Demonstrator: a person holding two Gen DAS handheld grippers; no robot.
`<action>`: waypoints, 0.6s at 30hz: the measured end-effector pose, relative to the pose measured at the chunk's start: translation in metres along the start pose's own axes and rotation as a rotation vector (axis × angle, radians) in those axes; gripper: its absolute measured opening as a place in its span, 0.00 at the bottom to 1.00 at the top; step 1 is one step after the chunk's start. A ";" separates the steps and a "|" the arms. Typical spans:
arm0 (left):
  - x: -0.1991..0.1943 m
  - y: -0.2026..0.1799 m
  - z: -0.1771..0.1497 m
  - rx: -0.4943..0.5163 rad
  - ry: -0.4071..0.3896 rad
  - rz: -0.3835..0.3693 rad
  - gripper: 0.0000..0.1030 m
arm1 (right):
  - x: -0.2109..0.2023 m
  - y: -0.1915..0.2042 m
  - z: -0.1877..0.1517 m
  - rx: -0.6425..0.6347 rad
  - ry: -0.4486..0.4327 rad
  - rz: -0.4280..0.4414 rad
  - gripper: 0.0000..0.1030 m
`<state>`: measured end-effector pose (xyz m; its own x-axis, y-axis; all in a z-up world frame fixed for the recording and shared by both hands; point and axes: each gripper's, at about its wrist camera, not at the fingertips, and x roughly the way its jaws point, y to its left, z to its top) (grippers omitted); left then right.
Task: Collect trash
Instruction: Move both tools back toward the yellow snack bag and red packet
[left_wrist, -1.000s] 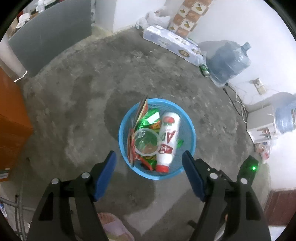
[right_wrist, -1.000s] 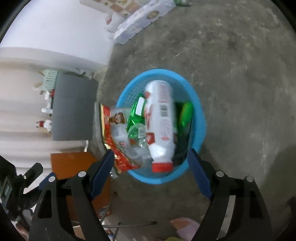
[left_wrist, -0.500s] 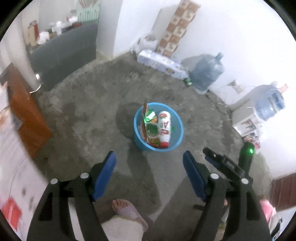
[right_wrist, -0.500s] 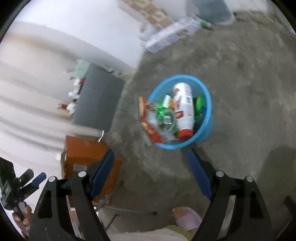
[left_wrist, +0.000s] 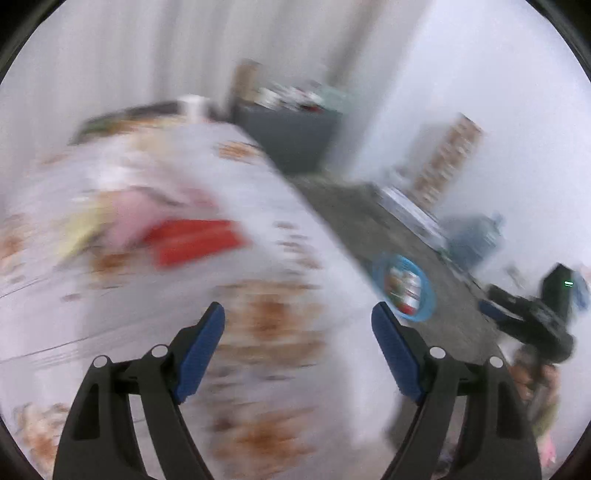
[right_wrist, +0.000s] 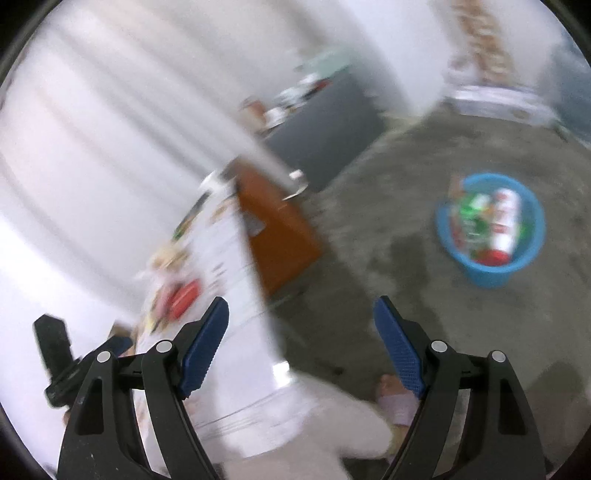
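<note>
A: We log the left hand-held gripper (left_wrist: 297, 317) first. Its blue pads (left_wrist: 201, 352) stand far apart and the jaws are opening; nothing lies between them. It hangs over a tabletop (left_wrist: 310, 236) covered by a white cloth with brownish print, heavily blurred.

B: Agreed. We note a red item (left_wrist: 195, 240) lying on that cloth, with pinkish and yellowish shapes just beside it; the blur is too strong to say what any of them is.

A: The right hand-held gripper (right_wrist: 301, 319): jaws spread wide, empty, with floor and the cloth's hanging edge showing in the gap. We also see it from the left wrist view, at the right edge, with a small green light on its body.

B: The blue basket (right_wrist: 489, 275) stands on the grey concrete floor (right_wrist: 388, 206), well apart from both grippers. In the right wrist view it sits to the upper right of the fingers; in the left wrist view it appears just beyond the right fingertip, small.

A: Contents: a white bottle with a red cap (right_wrist: 504, 221) lying across the top, and green and red wrappers (right_wrist: 471, 214) beside it. The basket looks full.

B: An orange-brown cabinet (right_wrist: 277, 229) stands next to the tabletop. A foot in a pale sandal (right_wrist: 397, 400) shows on the floor by the right finger.
</note>
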<state>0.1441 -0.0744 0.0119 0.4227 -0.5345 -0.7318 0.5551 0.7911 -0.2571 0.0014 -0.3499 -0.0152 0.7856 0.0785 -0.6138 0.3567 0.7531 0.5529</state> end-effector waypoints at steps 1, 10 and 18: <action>-0.013 0.019 -0.004 -0.016 -0.036 0.060 0.77 | 0.006 0.013 -0.002 -0.030 0.016 0.014 0.76; -0.060 0.106 -0.021 0.146 -0.192 0.443 0.77 | 0.068 0.127 -0.038 -0.248 0.201 0.145 0.76; -0.027 0.123 -0.017 0.351 -0.169 0.578 0.77 | 0.110 0.197 -0.051 -0.465 0.226 0.090 0.74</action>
<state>0.1894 0.0422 -0.0108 0.8103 -0.1181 -0.5739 0.3939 0.8350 0.3843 0.1324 -0.1593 -0.0027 0.6559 0.2567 -0.7098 -0.0100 0.9433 0.3319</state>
